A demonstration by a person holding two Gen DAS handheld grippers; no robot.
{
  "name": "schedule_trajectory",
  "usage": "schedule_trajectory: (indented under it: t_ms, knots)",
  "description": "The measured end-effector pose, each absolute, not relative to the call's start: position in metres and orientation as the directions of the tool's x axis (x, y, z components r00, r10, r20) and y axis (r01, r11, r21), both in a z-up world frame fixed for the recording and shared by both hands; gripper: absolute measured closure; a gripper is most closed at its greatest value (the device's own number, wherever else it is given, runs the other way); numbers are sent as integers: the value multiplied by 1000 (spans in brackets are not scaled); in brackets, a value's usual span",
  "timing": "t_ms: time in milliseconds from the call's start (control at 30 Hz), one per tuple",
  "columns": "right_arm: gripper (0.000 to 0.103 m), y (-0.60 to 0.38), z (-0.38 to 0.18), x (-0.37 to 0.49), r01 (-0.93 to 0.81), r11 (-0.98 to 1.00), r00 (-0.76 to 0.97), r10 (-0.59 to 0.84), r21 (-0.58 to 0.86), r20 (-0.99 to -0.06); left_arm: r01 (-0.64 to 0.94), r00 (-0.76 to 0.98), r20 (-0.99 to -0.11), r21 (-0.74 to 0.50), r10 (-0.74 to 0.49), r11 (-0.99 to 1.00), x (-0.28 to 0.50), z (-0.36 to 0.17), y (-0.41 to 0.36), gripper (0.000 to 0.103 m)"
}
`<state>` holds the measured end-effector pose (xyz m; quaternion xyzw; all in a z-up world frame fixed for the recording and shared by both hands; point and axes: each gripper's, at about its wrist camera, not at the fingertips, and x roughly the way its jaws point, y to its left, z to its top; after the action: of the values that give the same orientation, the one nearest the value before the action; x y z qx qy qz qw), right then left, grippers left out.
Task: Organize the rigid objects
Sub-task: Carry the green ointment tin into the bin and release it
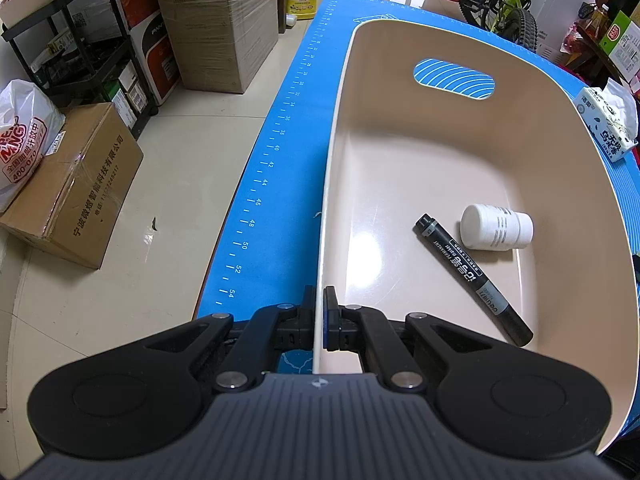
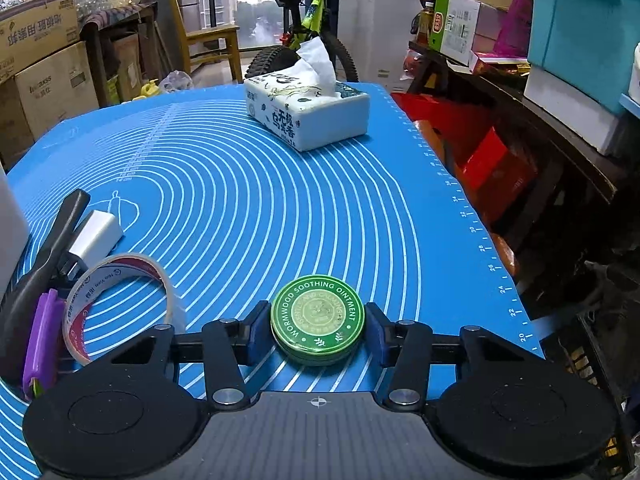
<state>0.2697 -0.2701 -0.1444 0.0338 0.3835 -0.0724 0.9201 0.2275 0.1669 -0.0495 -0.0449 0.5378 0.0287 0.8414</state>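
In the left wrist view, I am holding the near rim of the big beige tub (image 1: pixel 400 160) with my left gripper (image 1: pixel 319 300). Its jaws are squeezing shut on the thin wall, so the tub is staying put on the blue mat (image 1: pixel 280 160). Two things are already lying inside: a black marker (image 1: pixel 472 274) and a small white bottle (image 1: pixel 496 227) on its side, just beside each other. So I am thinking part of the job is done.

In the right wrist view, my right gripper (image 2: pixel 318 330) is sitting around a round green ointment tin (image 2: pixel 318 320) on the counter. The jaws are about half wide, with the pads right at the tin's two sides. I cannot tell if they are pressing yet.

More things are waiting on the mat at the left: a tape roll (image 2: pixel 120 300), a white charger plug (image 2: pixel 96 238), a black clip (image 2: pixel 40 264) and a purple thing (image 2: pixel 40 344). A tissue pack (image 2: pixel 312 116) is sitting far back.
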Motion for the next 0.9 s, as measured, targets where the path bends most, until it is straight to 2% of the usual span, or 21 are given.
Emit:
schedule_trajectory:
  t_ms: [400,900]
  knots:
    - [48,-252,-114,257,144,989,742,-136,-42,-657,-98,420,-908,-45,0,994,228,-49,167,99]
    - [48,-165,-27,249,-73,997,860,69,12,-506,-97,419,-908,-42,3,994,227,-49,168,99]
